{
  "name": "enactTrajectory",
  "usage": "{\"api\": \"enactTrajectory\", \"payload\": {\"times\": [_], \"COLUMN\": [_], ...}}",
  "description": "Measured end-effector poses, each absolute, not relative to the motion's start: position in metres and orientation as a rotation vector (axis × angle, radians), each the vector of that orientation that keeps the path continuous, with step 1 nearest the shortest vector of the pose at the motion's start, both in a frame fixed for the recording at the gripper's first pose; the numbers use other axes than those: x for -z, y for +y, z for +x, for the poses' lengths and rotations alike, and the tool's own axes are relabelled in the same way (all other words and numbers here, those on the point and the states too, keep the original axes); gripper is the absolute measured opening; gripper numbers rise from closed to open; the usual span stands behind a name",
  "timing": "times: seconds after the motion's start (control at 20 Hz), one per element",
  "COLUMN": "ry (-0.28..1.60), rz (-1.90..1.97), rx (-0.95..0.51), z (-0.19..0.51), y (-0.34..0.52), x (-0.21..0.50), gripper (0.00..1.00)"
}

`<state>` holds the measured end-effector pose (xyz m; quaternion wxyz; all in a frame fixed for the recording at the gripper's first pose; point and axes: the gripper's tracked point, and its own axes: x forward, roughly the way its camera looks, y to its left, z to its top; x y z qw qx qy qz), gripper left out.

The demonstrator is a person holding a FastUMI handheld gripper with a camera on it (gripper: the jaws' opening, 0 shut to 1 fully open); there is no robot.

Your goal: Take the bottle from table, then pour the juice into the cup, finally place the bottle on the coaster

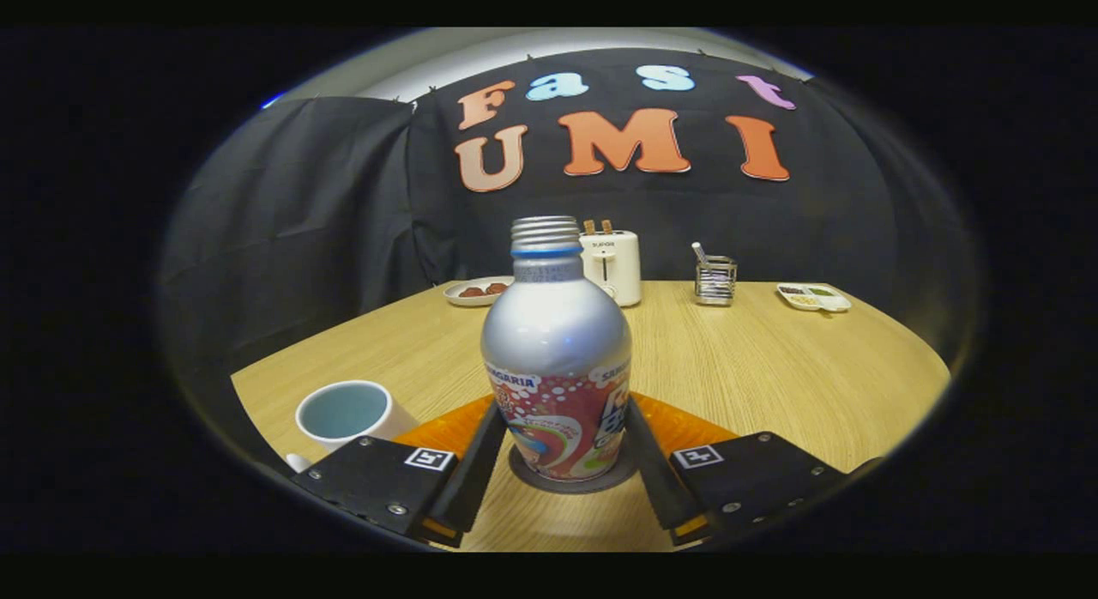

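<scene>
Aluminium, capless and upright, the bottle (556, 359) stands between the two fingers in the gripper view, its printed lower band flanked by one finger at its 9 o'clock and the other at its 3 o'clock. Both fingers (474, 474) appear to touch the label, so the gripper (562, 470) reads as closed on the bottle, though how firmly it presses cannot be told. The bottle's base sits on or just over a dark round coaster (570, 481), which lies on the wooden worktop (772, 367), with an orange mat (686, 427) showing behind the bottle at both sides. The white cup (347, 413) stands at the bottle's 9 o'clock, near but apart from it, and its inside looks pale; whether it holds juice cannot be told. Beyond the bottle at 12 o'clock stand a white toaster (613, 266), a plate of food (478, 291) at 11 o'clock, a wire holder (714, 279) at 1 o'clock and a divided tray (813, 297) at 2 o'clock, all well apart from the work. Judging by the bottle over the coaster, the step in hand is most likely the setting-down. To do it well, keep the bottle plumb, let its base rest flat and centred on the coaster before easing the grip, open both fingers evenly so neither drags the label, then draw straight back toward 6 o'clock, clear of the cup.
</scene>
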<state>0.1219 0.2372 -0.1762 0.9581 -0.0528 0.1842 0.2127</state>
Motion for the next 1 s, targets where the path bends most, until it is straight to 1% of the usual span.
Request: {"api": "enactTrajectory", "payload": {"times": [0.25, 0.35, 0.45, 0.5, 1.0], "ry": [0.377, 0.374, 0.373, 0.370, 0.310], "rz": [-0.105, -0.104, -0.095, -0.094, -0.116], "rx": [-0.424, -0.415, -0.422, -0.420, -0.374], "z": [0.118, 0.117, 0.112, 0.111, 0.072], "y": [0.233, 0.231, 0.234, 0.234, 0.210], "x": [0.181, 0.179, 0.177, 0.175, 0.131], "gripper": [0.82, 0.86, 0.92, 0.97, 0.97]}}
